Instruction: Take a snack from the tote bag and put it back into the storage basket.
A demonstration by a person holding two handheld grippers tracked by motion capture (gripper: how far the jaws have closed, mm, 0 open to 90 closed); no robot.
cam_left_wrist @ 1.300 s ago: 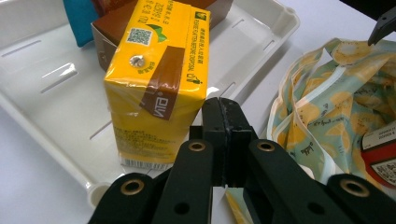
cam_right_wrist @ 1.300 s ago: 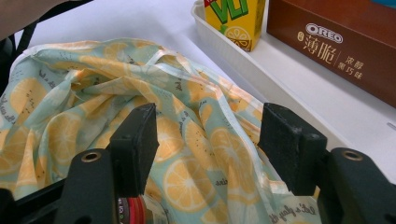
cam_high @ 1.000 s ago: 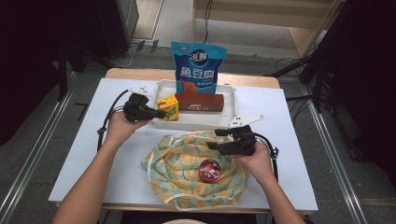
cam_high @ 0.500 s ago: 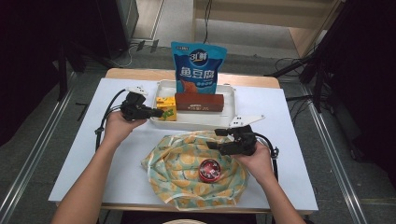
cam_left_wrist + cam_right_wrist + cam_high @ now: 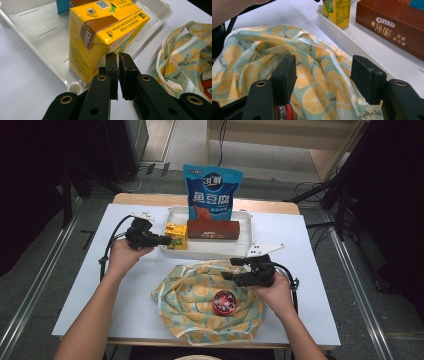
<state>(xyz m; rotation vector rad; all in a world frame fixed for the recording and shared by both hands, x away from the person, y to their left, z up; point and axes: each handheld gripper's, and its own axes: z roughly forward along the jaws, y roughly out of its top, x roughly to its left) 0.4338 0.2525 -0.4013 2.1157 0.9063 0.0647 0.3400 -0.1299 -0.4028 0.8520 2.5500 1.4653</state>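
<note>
One yellow drink carton (image 5: 100, 42) stands upright at the near left corner of a white tray (image 5: 210, 251) on the bench (image 5: 125, 300), beside a brown Oreo box (image 5: 213, 229) and a blue snack bag (image 5: 212, 194). The left tongs (image 5: 118, 60), nearly clenched with nothing between them, have just been parting and sit against the carton's side. The right tongs (image 5: 325, 75) hover released above a lemon-print cloth (image 5: 195, 295) with a small red tin (image 5: 224, 301) on it.
</note>
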